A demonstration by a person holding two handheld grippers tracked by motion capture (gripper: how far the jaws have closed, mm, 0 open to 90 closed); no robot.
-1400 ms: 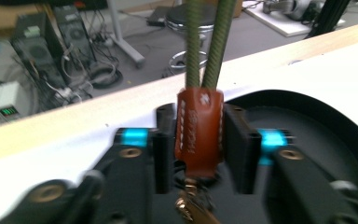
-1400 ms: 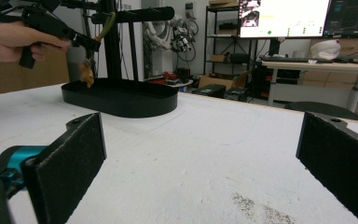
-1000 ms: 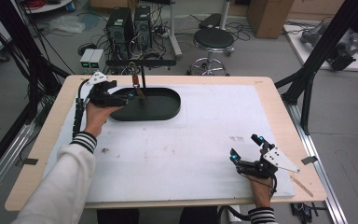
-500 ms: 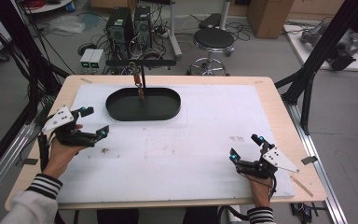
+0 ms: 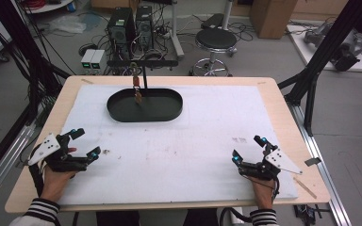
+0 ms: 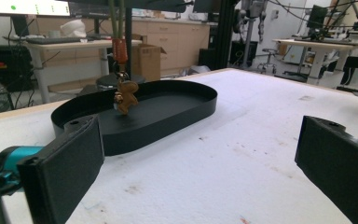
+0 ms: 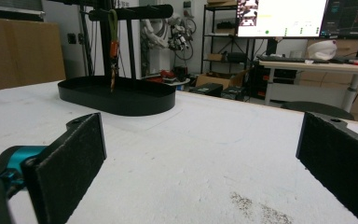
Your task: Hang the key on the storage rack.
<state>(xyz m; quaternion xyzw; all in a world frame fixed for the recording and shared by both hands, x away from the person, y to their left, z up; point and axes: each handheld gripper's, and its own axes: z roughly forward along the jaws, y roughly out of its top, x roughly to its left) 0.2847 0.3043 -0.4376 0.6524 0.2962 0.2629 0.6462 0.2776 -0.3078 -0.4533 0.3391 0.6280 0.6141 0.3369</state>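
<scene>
High view: my left gripper point(image 5: 82, 143) and right gripper point(image 5: 250, 150) rest at near corners of white surface point(image 5: 207, 127), jaws apart, empty. Black oval tray point(image 5: 169, 112) sits far-centre; small brown charm point(image 5: 138, 97) hangs on cord from stand point(image 5: 143, 63) above tray.

Left gripper view: charm point(image 6: 125, 99) dangles just above tray floor, ahead-left. Judgement: approach level, jaws wide, bracket charm below clip, avoid cord.

Right gripper view: tray point(image 7: 116, 99) well off; keep this gripper low, ready to steady tray.
</scene>
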